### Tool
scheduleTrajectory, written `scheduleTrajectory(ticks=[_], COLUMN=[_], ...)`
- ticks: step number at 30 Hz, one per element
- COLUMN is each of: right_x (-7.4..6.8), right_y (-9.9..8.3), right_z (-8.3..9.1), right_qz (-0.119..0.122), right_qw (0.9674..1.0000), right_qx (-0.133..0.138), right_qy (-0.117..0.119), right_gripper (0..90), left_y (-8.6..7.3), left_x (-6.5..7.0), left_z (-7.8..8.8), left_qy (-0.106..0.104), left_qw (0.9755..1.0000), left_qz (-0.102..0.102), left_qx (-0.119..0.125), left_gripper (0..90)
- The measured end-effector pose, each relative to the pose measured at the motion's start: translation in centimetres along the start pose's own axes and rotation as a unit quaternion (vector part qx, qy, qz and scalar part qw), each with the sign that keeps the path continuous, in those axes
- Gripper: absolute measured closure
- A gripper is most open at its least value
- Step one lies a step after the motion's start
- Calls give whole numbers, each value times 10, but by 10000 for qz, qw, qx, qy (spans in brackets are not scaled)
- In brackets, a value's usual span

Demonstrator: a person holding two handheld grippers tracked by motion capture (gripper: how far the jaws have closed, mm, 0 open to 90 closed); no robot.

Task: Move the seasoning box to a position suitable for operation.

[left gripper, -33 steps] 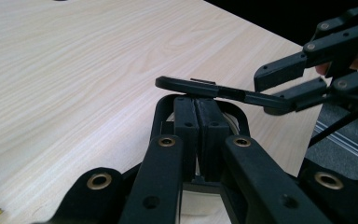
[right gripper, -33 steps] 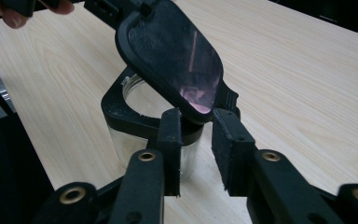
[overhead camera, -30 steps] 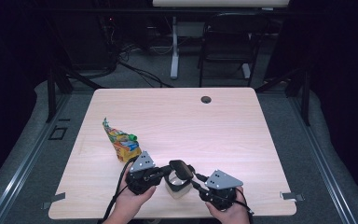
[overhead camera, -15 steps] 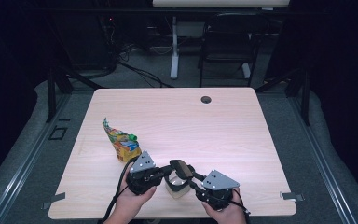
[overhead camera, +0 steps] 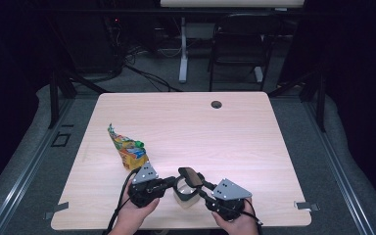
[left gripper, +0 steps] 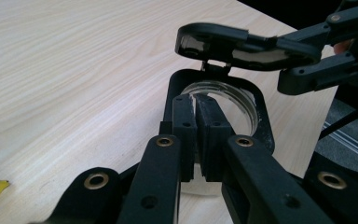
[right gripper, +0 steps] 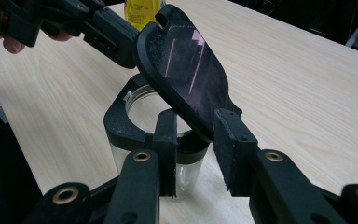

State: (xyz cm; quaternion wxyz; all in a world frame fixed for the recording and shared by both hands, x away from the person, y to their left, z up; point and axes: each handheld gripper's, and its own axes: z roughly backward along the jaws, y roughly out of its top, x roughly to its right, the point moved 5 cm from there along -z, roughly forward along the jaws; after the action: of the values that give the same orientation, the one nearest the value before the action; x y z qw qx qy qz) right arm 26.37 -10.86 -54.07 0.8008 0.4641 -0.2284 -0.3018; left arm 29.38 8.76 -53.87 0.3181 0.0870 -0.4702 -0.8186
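Lid [overhead camera: 191, 175] tipped further; clamped rim [left gripper: 177, 100] close-up.

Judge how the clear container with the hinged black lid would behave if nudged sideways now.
The clear container looks rigid, probably hard plastic, so it should not flex. It appears empty, so likely light and easy to slide on the smooth table. With the lid raised, it may tip toward the hinge side.
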Motion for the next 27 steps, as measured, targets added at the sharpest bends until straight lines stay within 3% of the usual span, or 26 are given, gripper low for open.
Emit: scheduleTrajectory(ticks=[11,27], right_x=[1,5], right_y=[0,5], right_z=[1,6], right_qz=[-62,-187], right_qw=[10000,9995], right_qx=[75,244], right_qy=[-10,-44], right_gripper=[752,750], left_y=[-5,-6], left_x=[2,2], left_z=[-9,-9], left_qy=[-14,-33], left_qw=[10000,9999], left_qz=[-30,-69], left_qx=[-87,-94], left_gripper=[872,885])
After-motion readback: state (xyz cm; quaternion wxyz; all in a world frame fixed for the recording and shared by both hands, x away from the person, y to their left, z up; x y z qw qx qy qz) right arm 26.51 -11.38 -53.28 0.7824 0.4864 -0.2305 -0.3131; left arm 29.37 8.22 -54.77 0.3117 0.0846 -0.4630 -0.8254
